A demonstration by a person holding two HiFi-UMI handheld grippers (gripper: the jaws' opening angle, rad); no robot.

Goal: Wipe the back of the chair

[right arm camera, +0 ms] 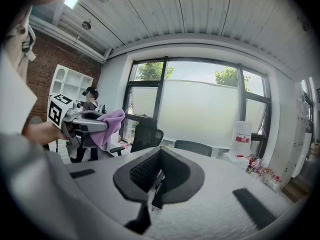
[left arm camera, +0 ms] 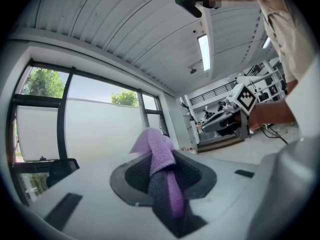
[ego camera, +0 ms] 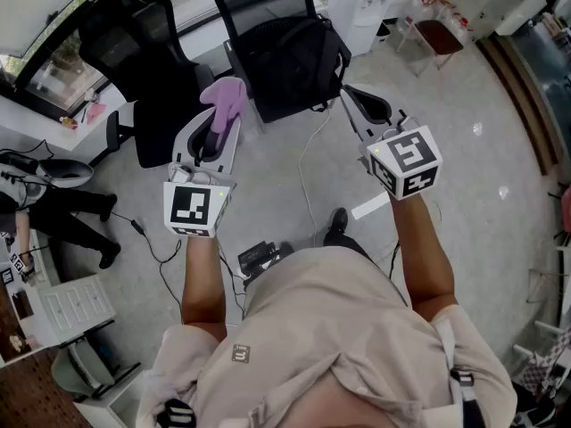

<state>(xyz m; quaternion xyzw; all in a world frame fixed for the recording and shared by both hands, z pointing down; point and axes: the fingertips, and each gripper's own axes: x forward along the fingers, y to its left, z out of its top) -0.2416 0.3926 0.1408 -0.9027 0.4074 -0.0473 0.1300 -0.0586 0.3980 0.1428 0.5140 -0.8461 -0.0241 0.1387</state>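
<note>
A black mesh office chair (ego camera: 287, 53) stands ahead of me, its back turned toward me. My left gripper (ego camera: 221, 121) is shut on a purple cloth (ego camera: 226, 98), held to the left of the chair and short of it. In the left gripper view the purple cloth (left arm camera: 161, 173) is pinched between the jaws and sticks up past them. My right gripper (ego camera: 350, 96) is shut with nothing in it, its tip close to the chair's right side. The right gripper view shows the jaws closed together, with the left gripper (right arm camera: 85, 121) and cloth (right arm camera: 110, 126) off to the left.
A second black chair (ego camera: 141, 47) stands at the left by a window desk. A white water dispenser (ego camera: 361, 5) and a brown chair (ego camera: 434, 36) are at the back. Cables (ego camera: 308, 181) run over the grey floor, and a white drawer unit (ego camera: 67, 308) stands at the lower left.
</note>
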